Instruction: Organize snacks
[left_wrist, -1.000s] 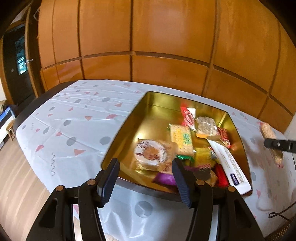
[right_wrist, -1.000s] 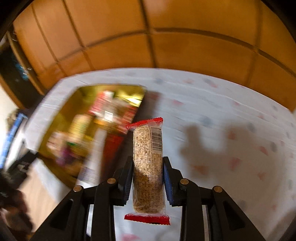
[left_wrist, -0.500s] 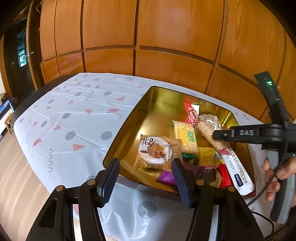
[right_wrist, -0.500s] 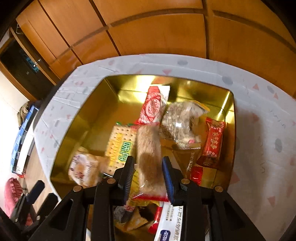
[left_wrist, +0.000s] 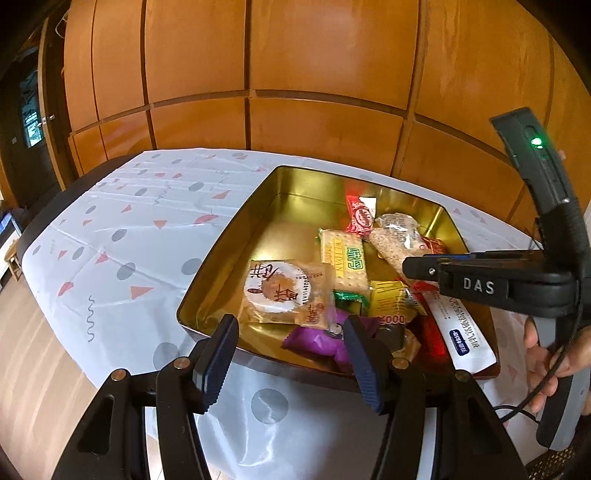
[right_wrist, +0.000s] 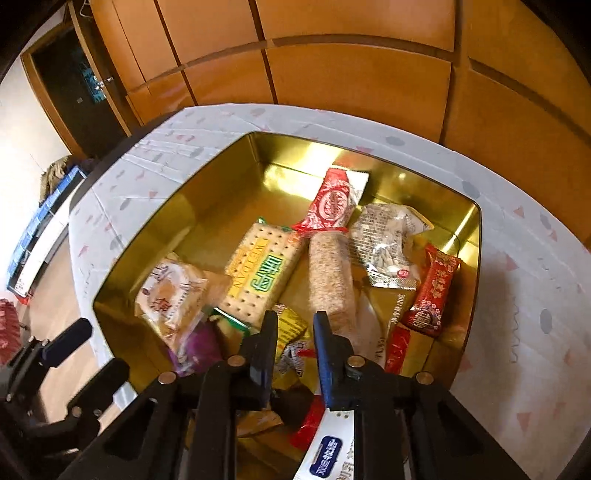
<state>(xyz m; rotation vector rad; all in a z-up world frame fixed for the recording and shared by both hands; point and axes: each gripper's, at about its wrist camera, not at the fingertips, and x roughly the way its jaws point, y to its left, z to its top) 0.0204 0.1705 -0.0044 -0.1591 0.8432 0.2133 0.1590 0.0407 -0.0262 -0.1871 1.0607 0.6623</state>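
My right gripper (right_wrist: 293, 328) has let go. Its jaws have just been closing and now stand pinched together with nothing between them. The grain bar (right_wrist: 330, 277) lies inside the gold tin (right_wrist: 166, 221), just ahead of my right fingertip and pointing straight away from it. It sits between the cracker pack (right_wrist: 264, 269) on my left and the clear seed bag (right_wrist: 384, 243) on my right. Its far end reaches the red wafer packet (right_wrist: 332, 203).

I judge this to be the tail of a drop-off, so the clean move is to lift straight up and back. The bar's crimped near end is very close to my right finger, and dragging sideways could snag it. The heap below the jaws is loose, and a low exit could stir it.

My left gripper (left_wrist: 291, 332) hangs spread wide and empty over the tin's near rim. The round pastry packet (left_wrist: 277, 291) is just beyond it and a purple packet (left_wrist: 314, 339) is under its right finger.

Everything here is slick film. The bar is a long rounded slab of pressed grain in clear wrap, so I expect it to be stiff but crumbly. The cracker pack is flat and rigid, and the pastry packet is puffy. The long white sachet (left_wrist: 461, 328) overhangs the near rim. The tin's walls are mirror-smooth, and the tin sits on a glossy patterned tablecloth (left_wrist: 129, 240).
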